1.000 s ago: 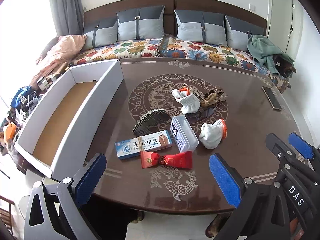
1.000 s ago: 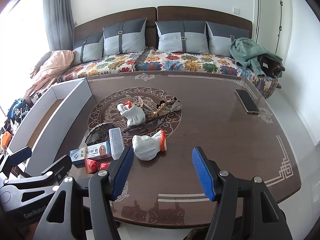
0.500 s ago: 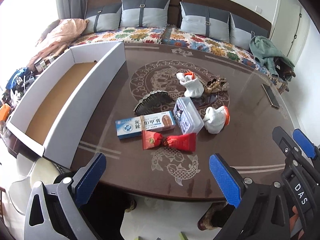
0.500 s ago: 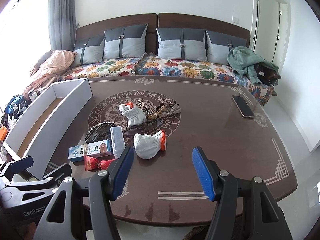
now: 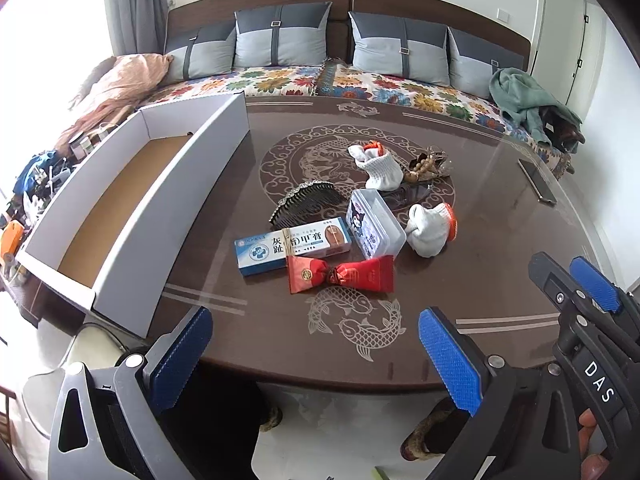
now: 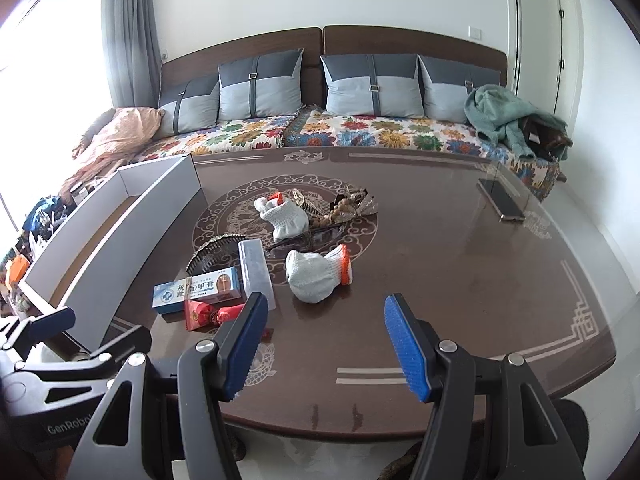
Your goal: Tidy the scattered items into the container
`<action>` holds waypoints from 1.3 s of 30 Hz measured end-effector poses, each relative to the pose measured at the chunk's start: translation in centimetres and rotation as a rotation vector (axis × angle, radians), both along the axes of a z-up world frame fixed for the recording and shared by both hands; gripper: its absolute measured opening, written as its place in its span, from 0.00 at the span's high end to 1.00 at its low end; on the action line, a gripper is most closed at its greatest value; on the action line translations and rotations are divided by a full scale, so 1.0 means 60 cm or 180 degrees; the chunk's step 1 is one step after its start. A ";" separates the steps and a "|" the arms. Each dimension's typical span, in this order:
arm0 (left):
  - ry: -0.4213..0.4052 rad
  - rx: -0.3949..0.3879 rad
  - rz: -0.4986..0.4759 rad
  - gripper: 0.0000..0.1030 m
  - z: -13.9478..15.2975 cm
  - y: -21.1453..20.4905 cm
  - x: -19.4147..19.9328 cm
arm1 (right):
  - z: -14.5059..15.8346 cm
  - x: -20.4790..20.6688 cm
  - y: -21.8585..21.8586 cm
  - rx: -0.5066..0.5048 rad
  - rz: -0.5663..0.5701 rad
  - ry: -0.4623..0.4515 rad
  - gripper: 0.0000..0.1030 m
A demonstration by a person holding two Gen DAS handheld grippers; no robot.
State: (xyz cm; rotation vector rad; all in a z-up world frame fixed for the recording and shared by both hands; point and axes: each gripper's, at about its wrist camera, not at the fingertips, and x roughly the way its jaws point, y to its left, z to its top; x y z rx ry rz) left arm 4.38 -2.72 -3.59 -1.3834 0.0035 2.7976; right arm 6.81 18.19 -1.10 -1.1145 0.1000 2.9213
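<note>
The long white cardboard box (image 5: 132, 216) lies at the left edge of the dark counter (image 5: 480, 264), its long axis running away toward the sofa (image 6: 360, 128). Right of the box, the ointment carton (image 5: 292, 246) lies crosswise, touching a red packet (image 5: 340, 274). Both the left tongs (image 5: 316, 354) and right tongs (image 6: 326, 346) gape wide, empty.

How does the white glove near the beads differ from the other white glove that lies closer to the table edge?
The far glove lies beside the wooden beads, with its orange cuff toward the sofa; the near glove lies apart from them, beside the clear plastic box, its cuff toward the phone side. The far glove shows its fingers; the near one is bunched into a lump. Both are white knit gloves with orange cuffs.
</note>
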 end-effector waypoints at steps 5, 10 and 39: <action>0.0040 -0.0148 -0.0039 0.00 -0.009 0.016 0.011 | -0.007 0.007 -0.002 0.0053 -0.0025 -0.0023 0.40; 0.0029 -0.0279 -0.0027 0.00 -0.023 0.021 0.015 | -0.015 0.008 0.005 0.0002 -0.0058 -0.0069 0.40; 0.0465 -0.0174 -0.0011 0.00 0.032 0.022 0.031 | 0.012 0.006 0.003 0.0035 -0.0133 0.0013 0.40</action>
